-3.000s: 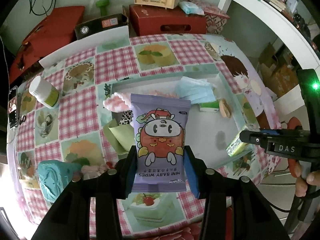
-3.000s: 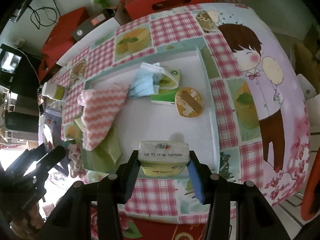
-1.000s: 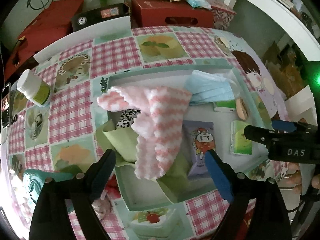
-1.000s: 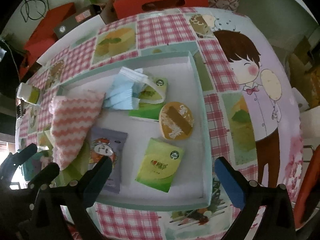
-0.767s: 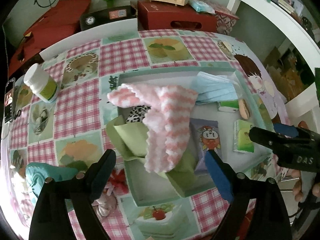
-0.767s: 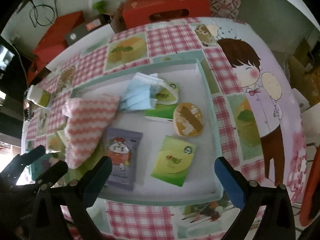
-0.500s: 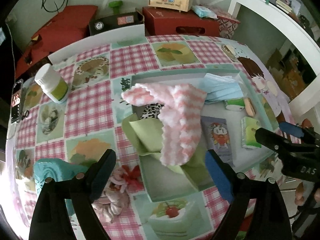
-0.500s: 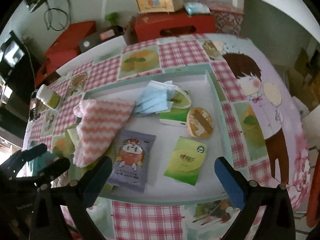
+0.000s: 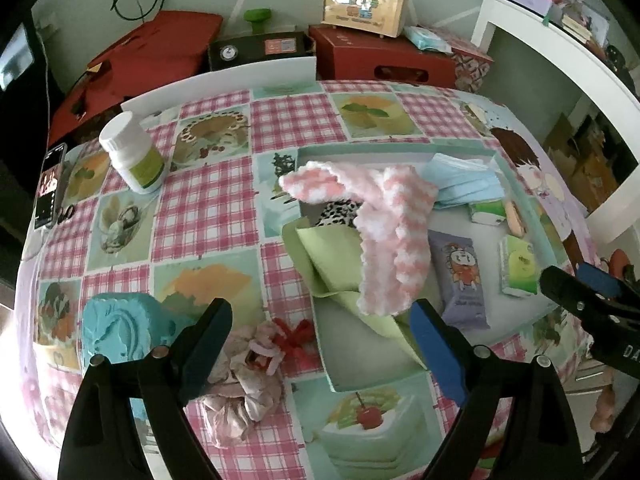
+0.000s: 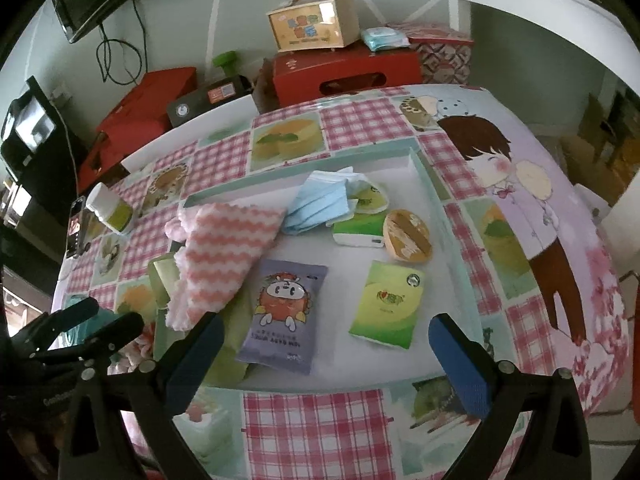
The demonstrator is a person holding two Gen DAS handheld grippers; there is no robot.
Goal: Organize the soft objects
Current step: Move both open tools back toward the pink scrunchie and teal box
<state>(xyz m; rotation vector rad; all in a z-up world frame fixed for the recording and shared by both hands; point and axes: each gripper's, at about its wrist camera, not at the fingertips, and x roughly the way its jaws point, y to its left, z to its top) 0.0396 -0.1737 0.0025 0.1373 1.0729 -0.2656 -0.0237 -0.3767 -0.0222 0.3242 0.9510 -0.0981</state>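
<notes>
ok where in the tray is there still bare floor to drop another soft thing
Most bare floor lies along the tray's far right corner, beyond the blue masks and round brown pack. A narrower strip runs between the purple wipes pack and the green tissue pack. The left end is crowded: the pink striped cloth overlies green cloth.

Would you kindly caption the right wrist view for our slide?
Open right claw above the tray holding wipes pack, tissue pack, masks and pink cloth.
</notes>
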